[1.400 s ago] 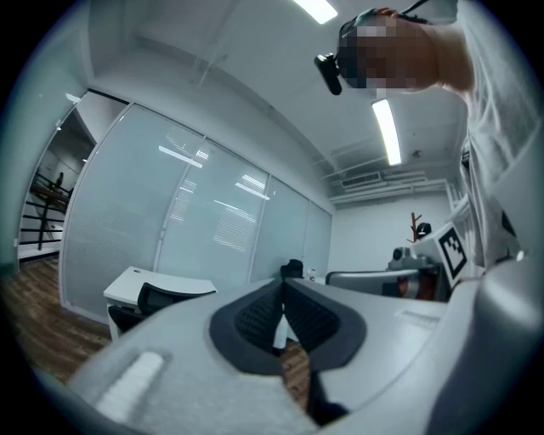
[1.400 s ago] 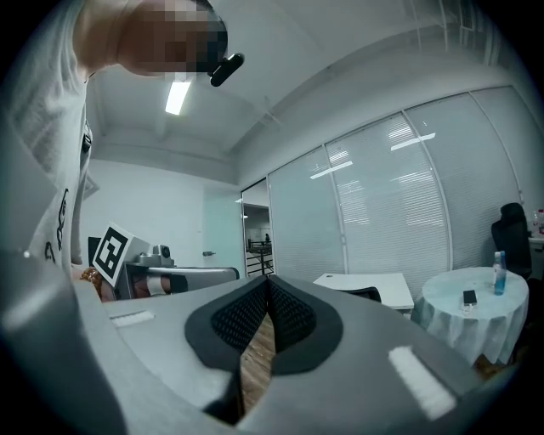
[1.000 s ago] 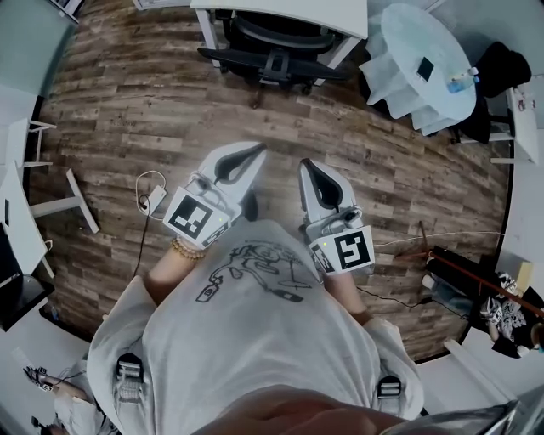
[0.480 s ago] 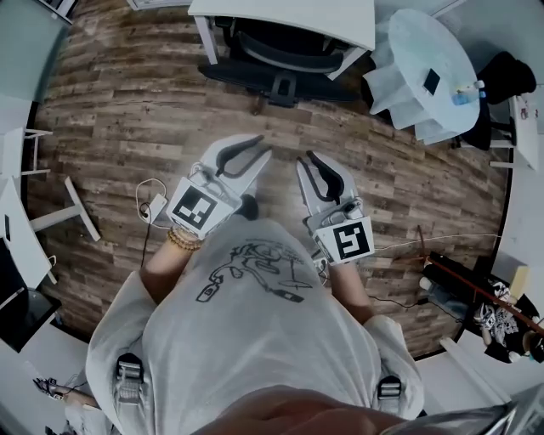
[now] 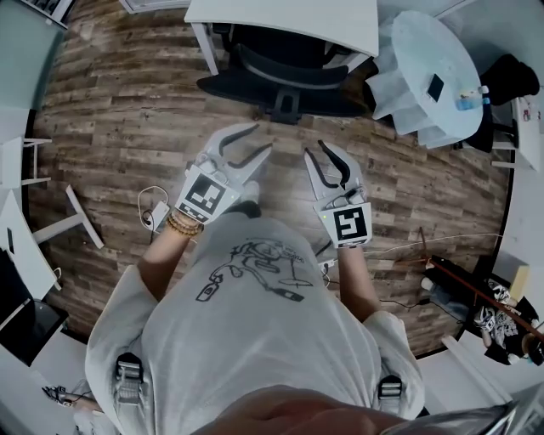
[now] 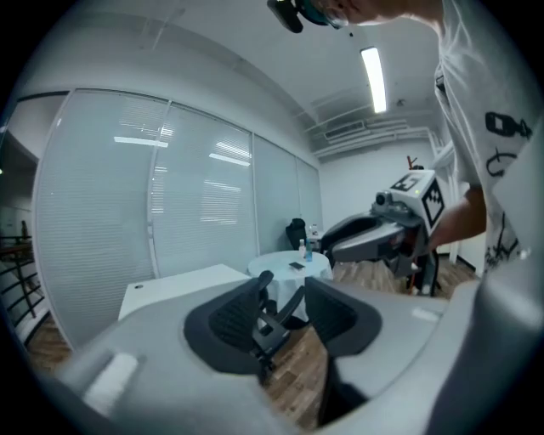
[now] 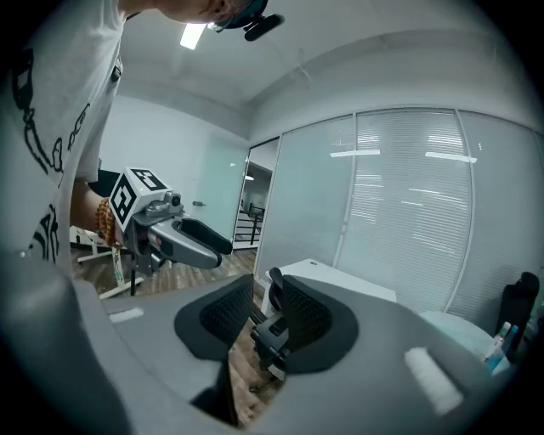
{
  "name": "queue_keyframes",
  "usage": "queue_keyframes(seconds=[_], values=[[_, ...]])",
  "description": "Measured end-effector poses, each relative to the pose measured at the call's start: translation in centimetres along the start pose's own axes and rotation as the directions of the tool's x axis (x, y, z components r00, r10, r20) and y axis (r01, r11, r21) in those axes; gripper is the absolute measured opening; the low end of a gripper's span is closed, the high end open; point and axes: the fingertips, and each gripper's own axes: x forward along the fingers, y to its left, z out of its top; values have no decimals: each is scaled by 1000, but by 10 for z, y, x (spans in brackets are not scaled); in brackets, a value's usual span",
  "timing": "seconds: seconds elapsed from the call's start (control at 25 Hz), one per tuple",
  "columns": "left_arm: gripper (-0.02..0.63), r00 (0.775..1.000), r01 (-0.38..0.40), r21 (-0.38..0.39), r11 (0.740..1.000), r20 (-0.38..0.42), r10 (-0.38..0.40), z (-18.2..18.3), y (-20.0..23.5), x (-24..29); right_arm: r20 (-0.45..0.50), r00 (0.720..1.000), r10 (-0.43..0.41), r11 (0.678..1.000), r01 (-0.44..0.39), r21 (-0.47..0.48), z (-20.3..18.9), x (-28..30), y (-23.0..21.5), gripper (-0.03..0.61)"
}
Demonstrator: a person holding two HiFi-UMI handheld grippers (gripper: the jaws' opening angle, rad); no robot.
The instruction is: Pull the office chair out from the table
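We see the office chair (image 5: 285, 72), black with a mesh back, tucked under the white tabletop (image 5: 289, 17), backrest toward us; our left gripper (image 5: 262, 137) and right gripper (image 5: 314, 147) sit short of it, jaws opening, empty

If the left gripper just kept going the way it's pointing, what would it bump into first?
Most likely the back of the office chair, tucked under the white table. Jaws opening and empty, the left gripper has only floor before it.
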Motion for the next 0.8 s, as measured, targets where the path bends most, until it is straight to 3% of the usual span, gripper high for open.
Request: queue_keyframes(seconds=[0.12, 0.24, 0.4, 0.8], values=[[178, 998, 8, 62, 998, -59, -4, -25, 19, 20, -85, 996, 10, 997, -17, -77, -25, 19, -11, 138], [236, 991, 46, 129, 991, -130, -29, -51, 29, 33, -145, 989, 20, 985, -45, -168, -42, 34, -14, 159], [247, 974, 81, 217, 973, -224, -31, -82, 43, 46, -208, 978, 31, 963, -85, -257, -64, 52, -18, 170], [271, 900, 200, 424, 883, -436, 5, -141, 66, 75, -415, 909, 34, 864, -235, -445, -132, 86, -35, 222]])
